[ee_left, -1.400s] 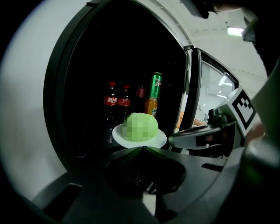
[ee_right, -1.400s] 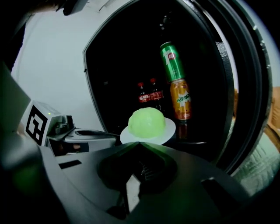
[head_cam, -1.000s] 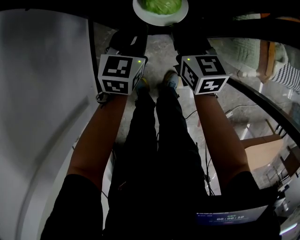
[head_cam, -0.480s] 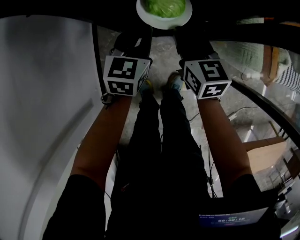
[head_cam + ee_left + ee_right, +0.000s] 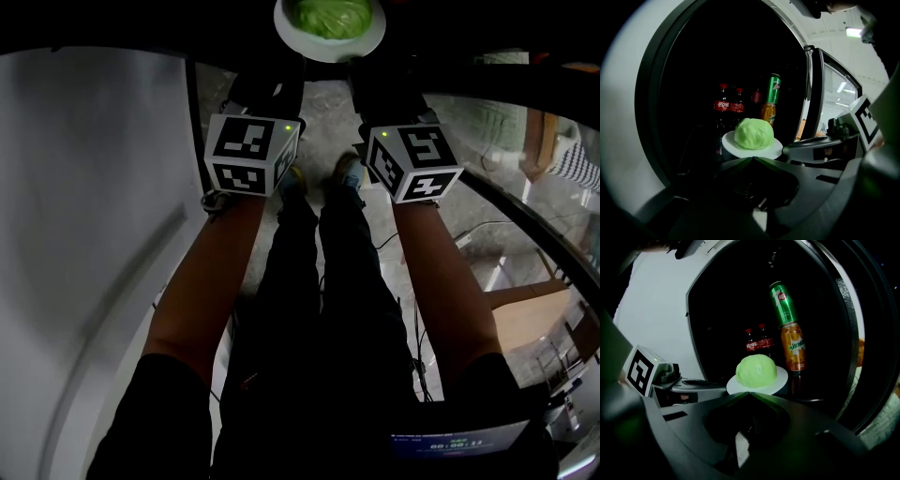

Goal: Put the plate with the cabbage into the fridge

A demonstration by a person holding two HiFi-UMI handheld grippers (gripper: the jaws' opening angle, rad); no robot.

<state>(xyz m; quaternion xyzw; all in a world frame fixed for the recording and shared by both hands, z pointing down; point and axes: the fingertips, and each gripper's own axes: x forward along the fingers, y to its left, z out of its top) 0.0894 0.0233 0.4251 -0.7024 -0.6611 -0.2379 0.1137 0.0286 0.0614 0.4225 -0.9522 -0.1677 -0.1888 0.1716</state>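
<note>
Head view: the plate (image 5: 371,39) sits at the top edge with the cabbage (image 5: 330,13) on it, carried in the air ahead of the person's feet (image 5: 345,171). The left gripper (image 5: 277,77) and right gripper (image 5: 373,75) come to its near rim side by side. The whole load therefore hangs out beyond both grips, and I judge that the plate will dip forward unless both hold firm and level.

Left gripper view: the jaws are clenched to a point on the plate's near rim. The fridge (image 5: 647,103) stands open and dark. Bottles (image 5: 730,105) and cans (image 5: 773,89) stand at the back, behind the plate. What the plate will rest on is too dark to make out.

Right gripper view: these jaws are likewise clamped on the near rim, and the cans rise close behind the plate's far right edge.

The sound way is probably to push both grippers in together at one height. They should stop short of the cans and bottles, lower until the plate bears, and only then let go.
</note>
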